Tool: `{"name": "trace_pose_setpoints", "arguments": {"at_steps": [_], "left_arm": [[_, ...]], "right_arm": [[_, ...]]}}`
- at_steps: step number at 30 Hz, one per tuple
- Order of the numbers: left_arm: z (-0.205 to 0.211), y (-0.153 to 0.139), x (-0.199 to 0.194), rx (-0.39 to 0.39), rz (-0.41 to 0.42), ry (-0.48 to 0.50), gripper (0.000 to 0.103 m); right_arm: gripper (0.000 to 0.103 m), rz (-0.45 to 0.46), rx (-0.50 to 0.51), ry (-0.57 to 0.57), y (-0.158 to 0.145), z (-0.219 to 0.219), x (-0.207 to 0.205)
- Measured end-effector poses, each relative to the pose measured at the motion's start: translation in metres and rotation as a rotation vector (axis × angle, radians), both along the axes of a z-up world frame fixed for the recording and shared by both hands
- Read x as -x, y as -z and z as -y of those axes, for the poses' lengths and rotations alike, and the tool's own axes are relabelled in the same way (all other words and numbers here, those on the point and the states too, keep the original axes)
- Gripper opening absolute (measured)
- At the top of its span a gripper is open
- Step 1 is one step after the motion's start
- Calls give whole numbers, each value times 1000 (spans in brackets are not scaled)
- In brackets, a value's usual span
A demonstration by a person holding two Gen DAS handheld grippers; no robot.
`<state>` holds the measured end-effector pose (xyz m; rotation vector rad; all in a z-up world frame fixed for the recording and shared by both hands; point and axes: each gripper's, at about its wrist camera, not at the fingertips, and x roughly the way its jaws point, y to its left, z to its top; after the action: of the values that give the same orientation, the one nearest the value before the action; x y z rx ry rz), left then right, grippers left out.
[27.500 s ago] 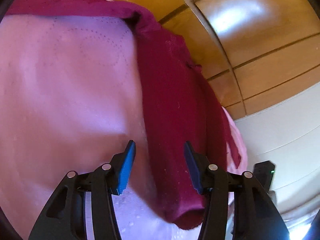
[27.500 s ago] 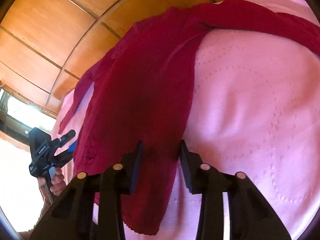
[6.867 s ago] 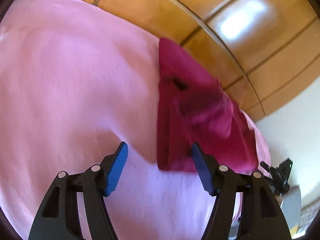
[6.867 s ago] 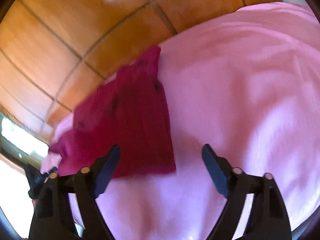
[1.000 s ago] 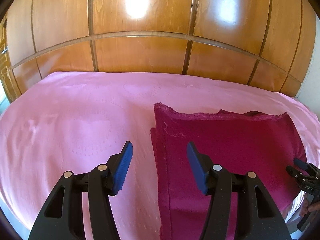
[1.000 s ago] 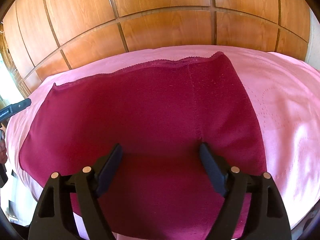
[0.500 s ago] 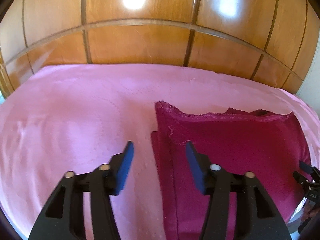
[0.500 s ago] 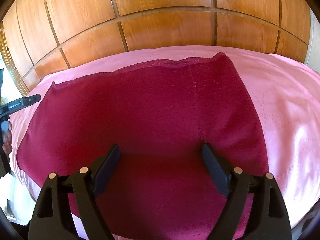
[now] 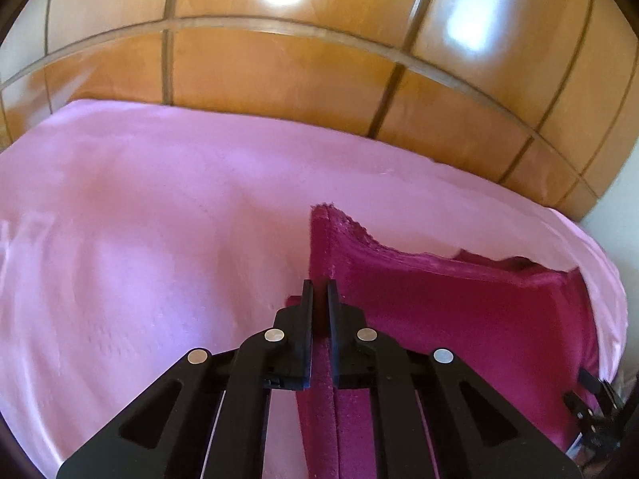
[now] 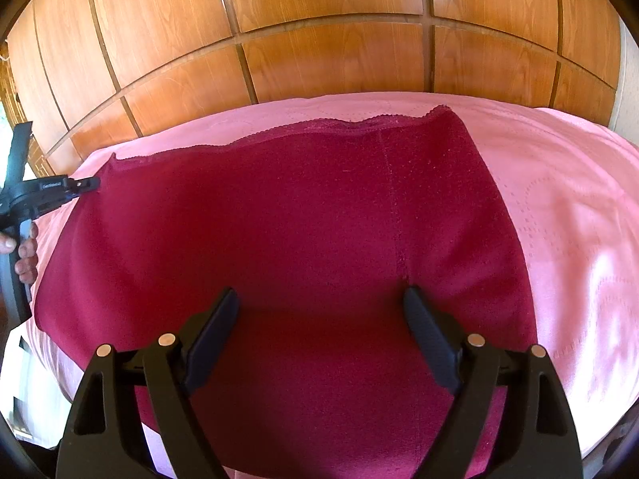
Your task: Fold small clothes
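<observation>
Pink bedspread under crimson garment, long axis crosswise, lace edge toward wooden wall

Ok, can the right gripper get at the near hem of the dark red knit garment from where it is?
Probably yes: the right gripper hangs open right over the dark red knit garment, nothing between them.
</observation>
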<state>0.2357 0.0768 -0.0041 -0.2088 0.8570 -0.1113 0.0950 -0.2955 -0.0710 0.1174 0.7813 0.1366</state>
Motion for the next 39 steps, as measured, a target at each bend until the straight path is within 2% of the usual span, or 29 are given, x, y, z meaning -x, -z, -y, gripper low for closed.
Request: {"name": "trace_pose_setpoints", "arguments": {"at_steps": [4,7,8,10,12,15,18,19,20,21,23,24,26,28,30,31,32,34,35,37,39], "left_arm": [[4,24,-16,-43,-58,-24,5],[3,13,-12,-39,-46,-48,8],[2,10,-10,-39,-40,-53,12],[2,-1,1,-60,-4,-73,14],[5,-11,14,-94,37,-93,14],[10,-23,38,-103,101,-96,14],[23,-30,61,-90,145,-50,14],[30,-31,68,-91,156,-22,16],[37,-30,70,-97,162,-3,30],[45,-30,76,-109,174,17,45],[56,-27,81,-118,192,50,47],[62,-24,83,-127,187,72,47],[69,-16,81,-157,173,78,47],[70,-8,76,-170,149,64,47],[69,11,59,-217,63,21,47],[65,19,53,-200,27,14,47],[60,23,50,-152,26,-3,48],[61,22,49,-152,26,-11,48],[62,20,49,-162,29,-14,48],[63,15,54,-146,33,-20,48],[62,9,61,-112,43,-16,48]], "right_arm": [[85,-3,-5,-8,-1,1,1],[84,-17,-37,-25,-9,6,3],[83,-17,-59,-27,-12,10,3],[78,0,-113,-11,-22,22,4],[78,36,-131,42,-34,39,3],[76,63,-82,126,-45,57,-13],[74,41,-69,217,-44,76,-44],[74,25,-65,246,-41,81,-58],[72,13,-66,258,-39,85,-68],[67,-7,-72,264,-35,88,-79],[37,-68,-120,245,-25,92,-102],[12,-74,-121,238,-25,91,-105],[8,-33,-42,241,-32,86,-111],[7,-5,41,255,-35,81,-116],[7,-45,112,275,-22,81,-128],[6,-80,112,283,-13,84,-133],[6,-101,111,288,-6,86,-137],[8,-97,115,278,-4,92,-147],[15,-84,135,283,-3,92,-147],[54,-33,156,275,-4,91,-138],[61,4,178,261,-2,88,-127]]}}
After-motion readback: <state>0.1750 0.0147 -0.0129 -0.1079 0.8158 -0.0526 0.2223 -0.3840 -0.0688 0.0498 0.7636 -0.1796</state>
